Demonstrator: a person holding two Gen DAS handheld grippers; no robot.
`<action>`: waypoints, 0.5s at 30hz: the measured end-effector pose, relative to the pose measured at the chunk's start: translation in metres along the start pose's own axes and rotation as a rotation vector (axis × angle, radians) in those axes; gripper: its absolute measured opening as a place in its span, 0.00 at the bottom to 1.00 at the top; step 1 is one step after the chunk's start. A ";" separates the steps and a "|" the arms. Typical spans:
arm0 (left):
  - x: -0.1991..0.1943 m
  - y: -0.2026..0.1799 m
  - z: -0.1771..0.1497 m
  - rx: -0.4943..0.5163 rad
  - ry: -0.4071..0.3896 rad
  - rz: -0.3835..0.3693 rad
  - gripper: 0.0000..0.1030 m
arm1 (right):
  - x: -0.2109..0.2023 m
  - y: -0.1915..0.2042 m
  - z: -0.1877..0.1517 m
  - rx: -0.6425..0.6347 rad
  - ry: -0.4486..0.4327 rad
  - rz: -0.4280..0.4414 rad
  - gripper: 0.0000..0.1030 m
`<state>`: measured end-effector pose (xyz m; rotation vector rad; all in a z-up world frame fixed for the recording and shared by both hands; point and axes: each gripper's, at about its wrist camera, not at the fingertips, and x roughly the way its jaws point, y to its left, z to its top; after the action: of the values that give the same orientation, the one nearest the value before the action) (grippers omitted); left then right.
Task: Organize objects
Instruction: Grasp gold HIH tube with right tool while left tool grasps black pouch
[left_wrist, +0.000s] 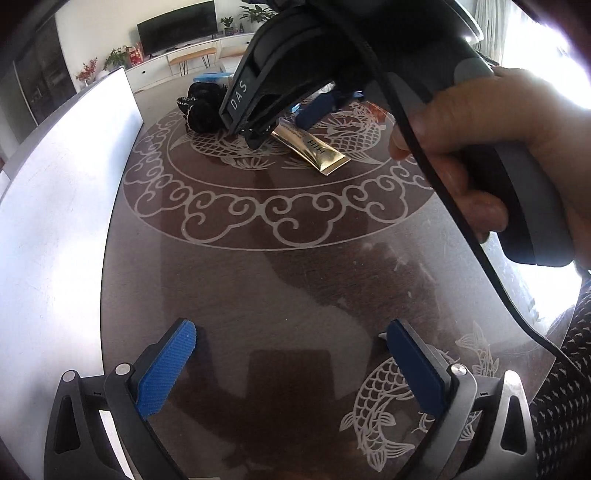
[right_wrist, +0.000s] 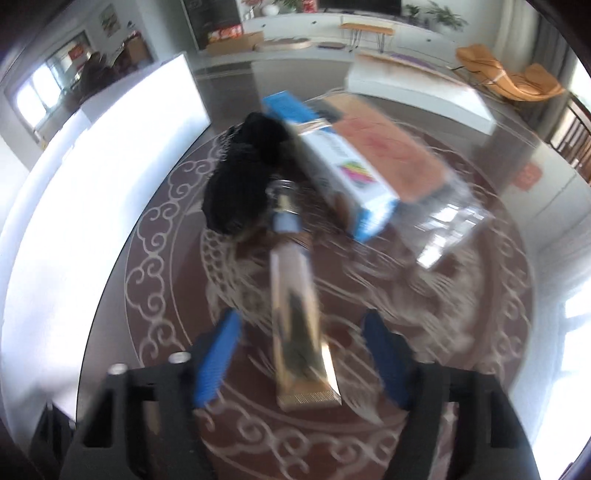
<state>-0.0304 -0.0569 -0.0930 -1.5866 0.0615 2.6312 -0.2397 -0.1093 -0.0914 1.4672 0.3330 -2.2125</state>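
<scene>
Right wrist — gold tube (right_wrist: 295, 317) between open pads (right_wrist: 216, 363).

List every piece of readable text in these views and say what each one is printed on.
"DAS": on the black body of the right tongs, seen from the left wrist view.
"HIH": on the gold tube, as best it reads.
Fine print on the gold tube: too small to read.
Blue and white box: printing blurred, unreadable.
Orange box: blurred, unreadable.

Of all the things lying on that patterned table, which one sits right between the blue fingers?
The gold tube. It lies lengthwise between the open fingers of the right hand-held gripper; the blue-and-white box and black fabric bundle lie farther off.
</scene>
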 end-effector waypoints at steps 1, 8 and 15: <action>-0.001 0.000 -0.001 0.005 -0.002 -0.003 1.00 | 0.001 0.003 0.002 -0.007 0.000 0.007 0.43; -0.001 0.005 0.002 -0.035 -0.022 0.001 1.00 | -0.030 -0.037 -0.067 0.078 -0.072 -0.033 0.27; 0.021 0.031 0.090 -0.172 -0.090 0.031 1.00 | -0.070 -0.081 -0.165 0.200 -0.173 -0.164 0.27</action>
<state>-0.1216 -0.0806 -0.0695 -1.5225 -0.1508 2.7954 -0.1253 0.0500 -0.0980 1.3762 0.1845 -2.5478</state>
